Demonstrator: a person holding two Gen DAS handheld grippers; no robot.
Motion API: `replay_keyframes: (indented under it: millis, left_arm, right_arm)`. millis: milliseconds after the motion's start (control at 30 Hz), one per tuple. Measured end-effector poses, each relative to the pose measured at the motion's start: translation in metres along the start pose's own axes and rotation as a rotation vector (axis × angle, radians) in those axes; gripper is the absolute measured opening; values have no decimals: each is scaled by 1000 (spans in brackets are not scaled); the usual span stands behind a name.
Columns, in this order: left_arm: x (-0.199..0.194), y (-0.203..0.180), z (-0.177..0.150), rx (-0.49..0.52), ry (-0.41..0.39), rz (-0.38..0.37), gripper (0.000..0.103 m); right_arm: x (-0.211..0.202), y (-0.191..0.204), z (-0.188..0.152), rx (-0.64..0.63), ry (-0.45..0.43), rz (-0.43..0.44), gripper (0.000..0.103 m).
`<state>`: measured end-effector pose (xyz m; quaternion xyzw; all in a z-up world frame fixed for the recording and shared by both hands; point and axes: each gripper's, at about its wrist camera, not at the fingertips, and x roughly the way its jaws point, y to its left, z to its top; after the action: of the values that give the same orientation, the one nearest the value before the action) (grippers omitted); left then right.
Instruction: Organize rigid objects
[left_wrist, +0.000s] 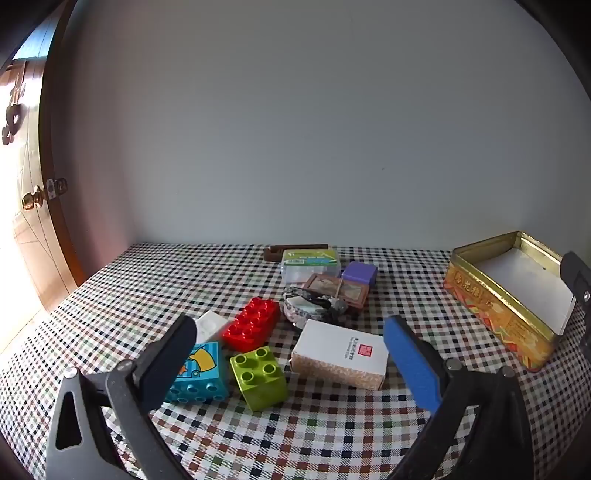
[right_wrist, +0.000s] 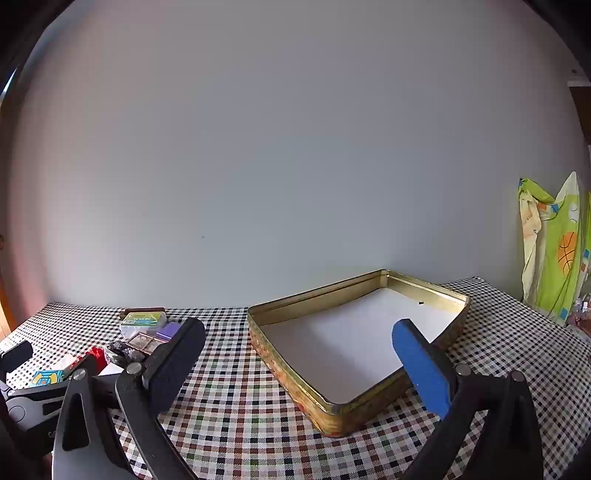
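Note:
A pile of small rigid objects lies on the checked tablecloth (left_wrist: 295, 424): a red brick (left_wrist: 253, 328), a green brick (left_wrist: 258, 373), a blue printed brick (left_wrist: 201, 373), a white box (left_wrist: 341, 354), a grey patterned roll (left_wrist: 310, 308), a brown framed case (left_wrist: 338, 288), a purple cube (left_wrist: 359, 275) and a clear box with a green label (left_wrist: 310, 262). My left gripper (left_wrist: 291, 323) hovers open just short of the bricks, gripping nothing. An open gold tin (right_wrist: 280, 362) with a bare white floor lies before my right gripper (right_wrist: 299, 326), which is open and holds nothing.
A brown bar (left_wrist: 295, 249) lies by the grey wall behind the pile. The tin (left_wrist: 509, 295) stands right of the pile. A wooden door (left_wrist: 33, 199) is at the far left, and a green patterned cloth (right_wrist: 554, 251) hangs beyond the table's right end.

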<state>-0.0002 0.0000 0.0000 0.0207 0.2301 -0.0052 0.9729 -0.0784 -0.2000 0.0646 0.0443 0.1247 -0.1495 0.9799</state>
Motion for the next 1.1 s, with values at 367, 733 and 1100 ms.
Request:
replay_keyframes:
  millis: [367,733,1100]
  left_arm:
    - [2,-2,1,-2,8,-2,103]
    - [3,-1,0,-14,14,0,103]
    - [3,0,-1,-19,17,0,103]
  right_arm:
    - [-1,1,0,-6,-8,0,102]
    - [0,2,1,-5,-7,0,102]
    - [-1,0,-1,-2,-7,1,102]
